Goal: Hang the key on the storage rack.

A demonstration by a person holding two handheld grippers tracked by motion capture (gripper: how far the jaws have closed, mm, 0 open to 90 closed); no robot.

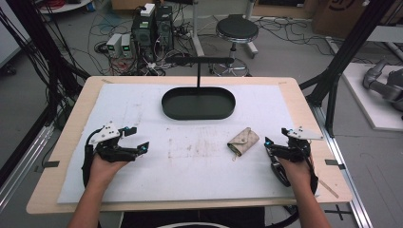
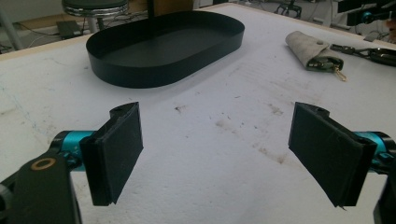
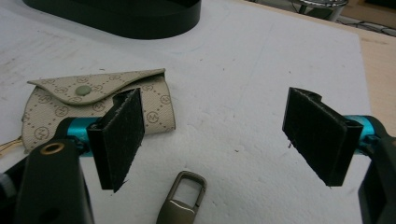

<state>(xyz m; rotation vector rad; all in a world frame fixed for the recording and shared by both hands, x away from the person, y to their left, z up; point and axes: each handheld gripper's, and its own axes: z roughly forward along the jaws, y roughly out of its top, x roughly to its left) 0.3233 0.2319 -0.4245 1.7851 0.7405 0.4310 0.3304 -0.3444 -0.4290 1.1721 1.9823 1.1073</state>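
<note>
A beige patterned key pouch (image 1: 243, 141) (image 3: 93, 102) (image 2: 308, 46) lies closed on the white mat, right of centre, with a snap button on its flap. A black oval tray (image 1: 198, 103) (image 2: 163, 46) stands at the back middle, with an upright black post rising behind it. My left gripper (image 1: 137, 138) (image 2: 217, 156) rests at the left of the mat, open, with only bare mat between its pads. My right gripper (image 1: 276, 137) (image 3: 212, 140) rests at the right, open, its left pad just in front of the pouch. A brass clip (image 3: 183, 196) lies on the mat between its jaws.
The white mat (image 1: 190, 156) covers a wooden table (image 1: 76, 109). Beyond the far edge are a black stool (image 1: 236, 31), computer boxes (image 1: 151, 23) and cables on the floor. Black frame struts (image 1: 342, 52) rise at the right.
</note>
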